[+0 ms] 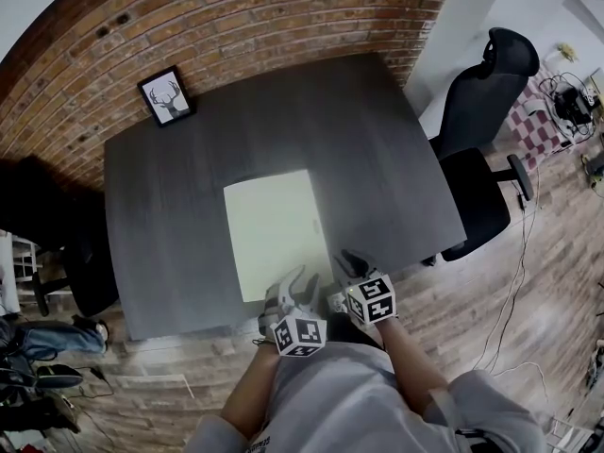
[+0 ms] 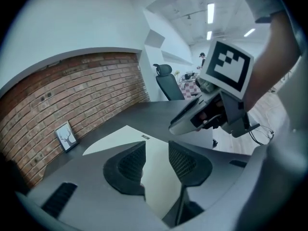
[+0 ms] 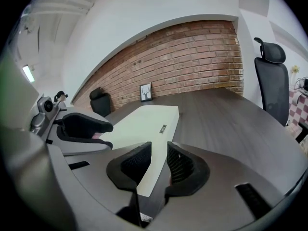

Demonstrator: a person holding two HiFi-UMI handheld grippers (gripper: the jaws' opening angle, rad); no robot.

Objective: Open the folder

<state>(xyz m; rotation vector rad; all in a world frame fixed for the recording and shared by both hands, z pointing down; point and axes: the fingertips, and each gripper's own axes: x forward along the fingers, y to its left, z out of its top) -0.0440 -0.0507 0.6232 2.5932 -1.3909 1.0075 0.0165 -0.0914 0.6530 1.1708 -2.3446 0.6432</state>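
Flat and closed on the dark table (image 1: 377,159): pale folder (image 1: 276,229), just ahead of both claws, near edge under their tips.

Left claw (image 1: 297,286): over the folder's near right corner, tilted down. Jaws apart in its own view (image 2: 156,162); pale cover (image 2: 113,141) showing in the gap, below and ahead of the pads, nothing pinched.

Right claw (image 1: 351,267): just right of the left claw, close beside the folder's right edge. Jaws apart in its own view (image 3: 159,165); folder's near right edge (image 3: 144,119) running through the gap, pads not pressed on it. Small dark label (image 3: 163,128) on the cover, ahead of this claw.

Claws close together but apart: right one up and to the right in the left gripper view (image 2: 197,114), left one at the left in the right gripper view (image 3: 86,126).

Far ahead of the claws, at the table's back left corner: framed deer picture (image 1: 167,97), against the brick wall (image 1: 236,17). Well off to the right of the right claw: black office chair (image 1: 486,102), on the wood floor (image 1: 528,281).
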